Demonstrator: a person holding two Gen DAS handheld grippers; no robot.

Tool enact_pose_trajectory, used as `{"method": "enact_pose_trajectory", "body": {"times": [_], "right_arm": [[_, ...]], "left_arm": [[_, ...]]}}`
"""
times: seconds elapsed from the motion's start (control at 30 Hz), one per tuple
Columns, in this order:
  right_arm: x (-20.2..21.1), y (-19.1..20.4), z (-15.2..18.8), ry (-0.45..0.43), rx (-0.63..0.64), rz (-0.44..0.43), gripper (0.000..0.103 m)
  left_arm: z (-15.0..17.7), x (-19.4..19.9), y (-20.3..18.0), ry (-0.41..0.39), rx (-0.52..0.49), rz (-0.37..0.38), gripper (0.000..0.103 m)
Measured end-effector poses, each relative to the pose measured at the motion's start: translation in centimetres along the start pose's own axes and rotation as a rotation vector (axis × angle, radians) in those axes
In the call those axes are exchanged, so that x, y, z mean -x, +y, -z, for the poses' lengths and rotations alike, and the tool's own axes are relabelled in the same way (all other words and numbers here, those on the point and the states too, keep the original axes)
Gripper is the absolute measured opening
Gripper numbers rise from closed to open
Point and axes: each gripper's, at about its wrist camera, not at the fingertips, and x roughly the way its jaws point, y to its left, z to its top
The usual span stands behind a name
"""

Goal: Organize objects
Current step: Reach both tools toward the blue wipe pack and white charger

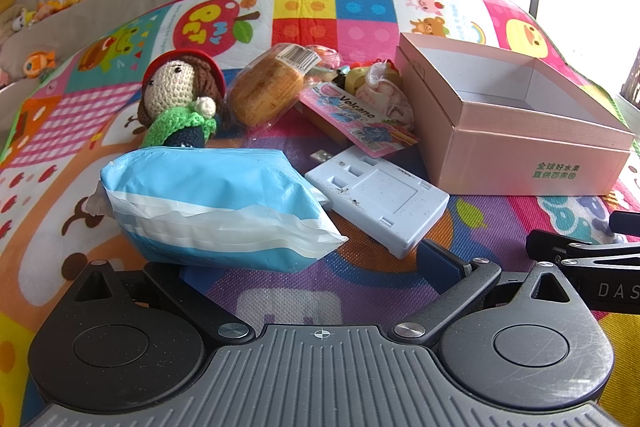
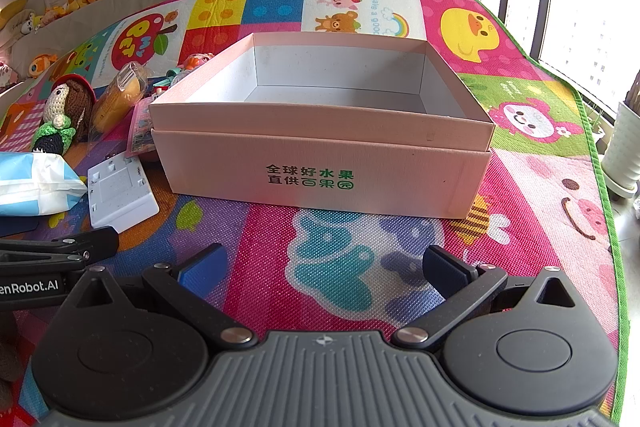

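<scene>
A: Carrier?
B: Patchwork play mat [image 2: 520, 187], cartoon panels, green-bound right edge.

A: Container?
B: Pink cardboard box [image 2: 320, 163], green print on front wall, open, standing toward mat's right half; interior bare as far as visible.

A: Loose items?
B: Left of box, clustered: crocheted doll [image 1: 180, 95] with red hat, green scarf; wrapped bread roll [image 1: 266, 87] just beside doll; "Volcano" blister card [image 1: 352, 119] leaning over white plastic adapter [image 1: 380, 195]; blue-and-white tissue pack [image 1: 212, 203] nearest mat's near edge, touching adapter; small toys [image 1: 372, 79] behind card, too jumbled to identify.

A: Tools?
B: Left gripper [image 1: 300, 267]: fingers spread wide, holding nothing, tissue pack just ahead. Right gripper [image 2: 324, 267]: fingers spread wide, holding nothing, facing box front, apart from it.
</scene>
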Motion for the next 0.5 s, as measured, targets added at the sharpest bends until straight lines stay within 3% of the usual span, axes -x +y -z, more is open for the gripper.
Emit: {"method": "enact_pose_trajectory", "body": {"times": [0.5], "right_arm": [[0.07, 0.02, 0.04, 0.001, 0.001, 0.001, 0.103]], "left_arm": [[0.01, 0.00, 0.01, 0.000, -0.003, -0.002, 0.103]]}}
